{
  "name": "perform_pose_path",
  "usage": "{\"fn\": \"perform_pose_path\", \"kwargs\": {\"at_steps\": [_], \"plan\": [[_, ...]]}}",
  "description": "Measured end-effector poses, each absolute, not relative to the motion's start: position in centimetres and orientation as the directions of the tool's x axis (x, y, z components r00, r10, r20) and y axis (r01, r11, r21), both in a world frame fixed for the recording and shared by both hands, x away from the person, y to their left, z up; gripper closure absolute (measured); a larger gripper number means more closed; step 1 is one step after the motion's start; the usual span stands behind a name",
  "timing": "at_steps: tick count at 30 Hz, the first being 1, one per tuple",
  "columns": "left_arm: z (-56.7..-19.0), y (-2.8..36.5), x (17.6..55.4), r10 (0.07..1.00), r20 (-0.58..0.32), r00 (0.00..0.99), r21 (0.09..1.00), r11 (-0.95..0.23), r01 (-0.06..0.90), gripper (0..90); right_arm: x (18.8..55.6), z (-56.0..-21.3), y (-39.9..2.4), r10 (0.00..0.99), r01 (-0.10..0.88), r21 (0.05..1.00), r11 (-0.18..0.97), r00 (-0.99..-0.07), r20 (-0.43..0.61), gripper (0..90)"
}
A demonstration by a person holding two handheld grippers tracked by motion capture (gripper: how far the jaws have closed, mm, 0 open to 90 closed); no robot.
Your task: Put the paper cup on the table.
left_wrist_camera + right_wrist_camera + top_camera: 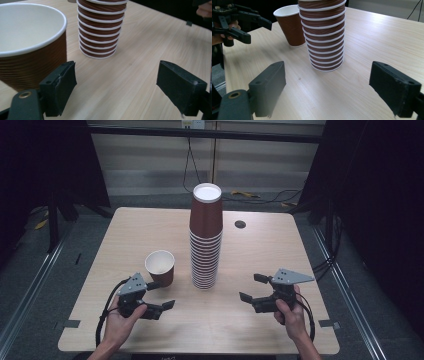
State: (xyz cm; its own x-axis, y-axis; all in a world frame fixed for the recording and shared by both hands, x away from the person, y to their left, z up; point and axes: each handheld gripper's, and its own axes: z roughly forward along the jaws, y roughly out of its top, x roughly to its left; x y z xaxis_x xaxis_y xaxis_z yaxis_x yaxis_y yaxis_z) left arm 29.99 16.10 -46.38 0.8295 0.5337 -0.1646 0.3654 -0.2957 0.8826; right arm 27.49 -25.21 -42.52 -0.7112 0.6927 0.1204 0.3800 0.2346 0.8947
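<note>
— Black jaws first: how does the left gripper [161,294] stand?

— Spread wide with nothing between them, held low over the pale wooden table [260,330] by the person's left hand [122,317]. In the left gripper view its one pad sits just beside the wall of the single cup [27,47]; I cannot tell whether it touches.

— And the right gripper [252,287]?

— Also parted and empty, in the right hand [290,312], jaws pointing toward the middle of the table.

— What lies beyond them?

— The single brown paper cup stands upright, mouth up, white inside, just left of a tall stack of cups [205,237]. The stack is upside down, white base on top, standing between the two grippers and farther back. A small dark hole [240,224] marks the tabletop behind it.
</note>
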Motion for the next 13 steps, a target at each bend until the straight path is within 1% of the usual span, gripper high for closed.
{"fn": "perform_pose_path", "kwargs": {"at_steps": [2, 6, 7, 13], "plan": [[-46.6, 15.7, 29.8, 0.535, -0.134, 0.834, 0.889, -0.308, 0.34, 15.8, 27.5, -42.7, -25.1, 0.697, 0.379, 0.896, 0.233, -0.708, 0.118, 13.6], [-46.9, 15.3, 29.6, 0.541, -0.152, 0.827, 0.896, -0.277, 0.346, 15.8, 27.4, -43.3, -24.8, 0.697, 0.383, 0.894, 0.234, -0.707, 0.121, 13.6], [-47.2, 15.1, 29.5, 0.539, -0.169, 0.825, 0.898, -0.262, 0.355, 15.8, 27.4, -43.5, -24.7, 0.698, 0.385, 0.893, 0.232, -0.705, 0.123, 13.7], [-48.1, 14.3, 28.8, 0.521, -0.162, 0.838, 0.886, -0.297, 0.356, 16.1, 27.5, -44.1, -24.2, 0.693, 0.394, 0.885, 0.248, -0.711, 0.123, 13.6]]}}
